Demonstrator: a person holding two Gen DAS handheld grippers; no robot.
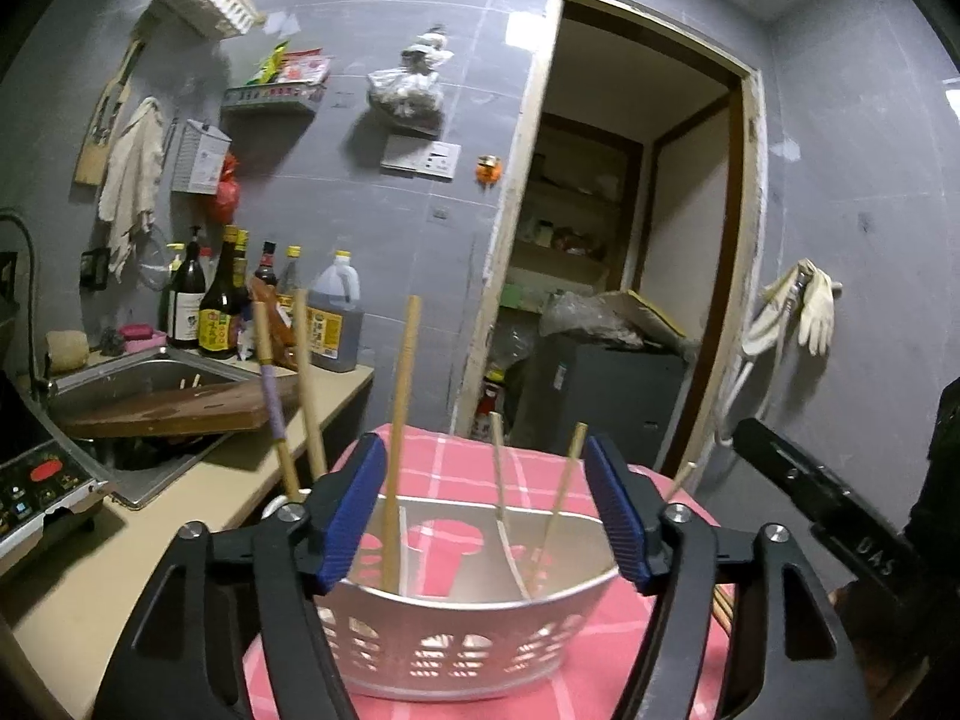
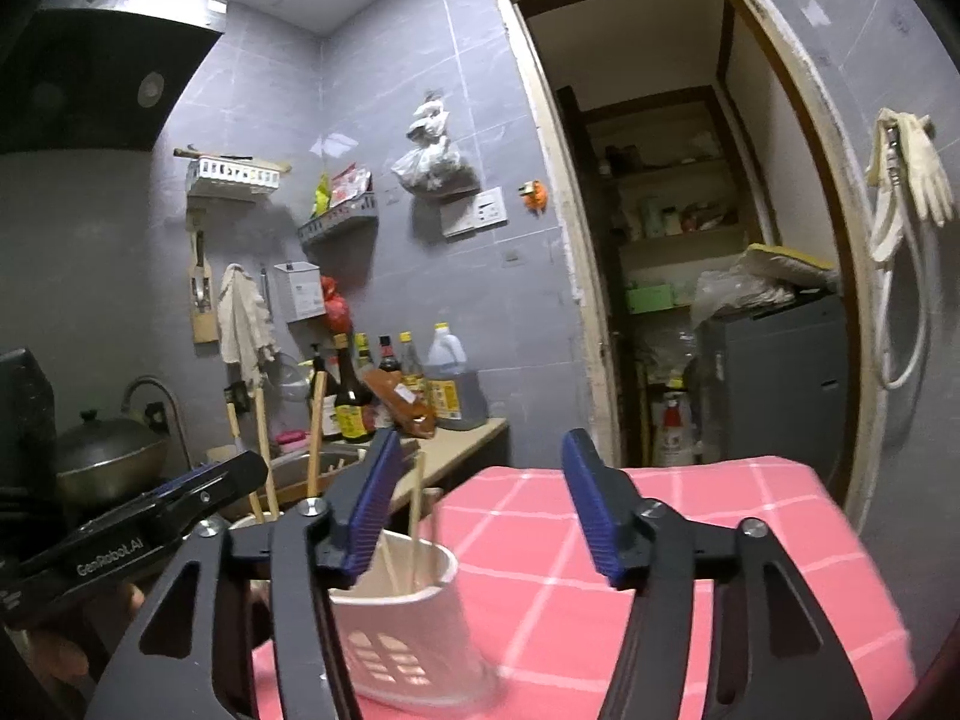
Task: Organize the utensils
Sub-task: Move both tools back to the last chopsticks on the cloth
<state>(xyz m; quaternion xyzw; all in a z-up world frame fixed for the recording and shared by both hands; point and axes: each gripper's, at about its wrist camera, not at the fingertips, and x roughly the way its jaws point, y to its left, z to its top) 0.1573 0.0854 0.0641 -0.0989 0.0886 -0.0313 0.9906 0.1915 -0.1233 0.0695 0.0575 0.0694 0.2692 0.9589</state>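
A white perforated utensil holder [image 1: 474, 648] stands on a pink checked tablecloth [image 1: 480, 468]. A thick wooden chopstick [image 1: 401, 420] and two thin chopsticks [image 1: 566, 474] stand upright in it. My left gripper [image 1: 483, 480] hovers open just above the holder's near rim, and its blue pads press on nothing. In the right wrist view the holder [image 2: 414, 630] sits low and left, with chopsticks [image 2: 415, 516] in it. My right gripper [image 2: 480, 492] is open and empty over the cloth [image 2: 690, 528], to the right of the holder.
Behind the holder a second white cup [image 1: 282, 504] holds wooden-handled utensils [image 1: 269, 396]. On the counter at left are a sink [image 1: 138, 372] with a cutting board [image 1: 174, 414], sauce bottles [image 1: 216, 306] and a cooker panel [image 1: 36, 492]. A doorway [image 1: 630, 240] opens beyond the table.
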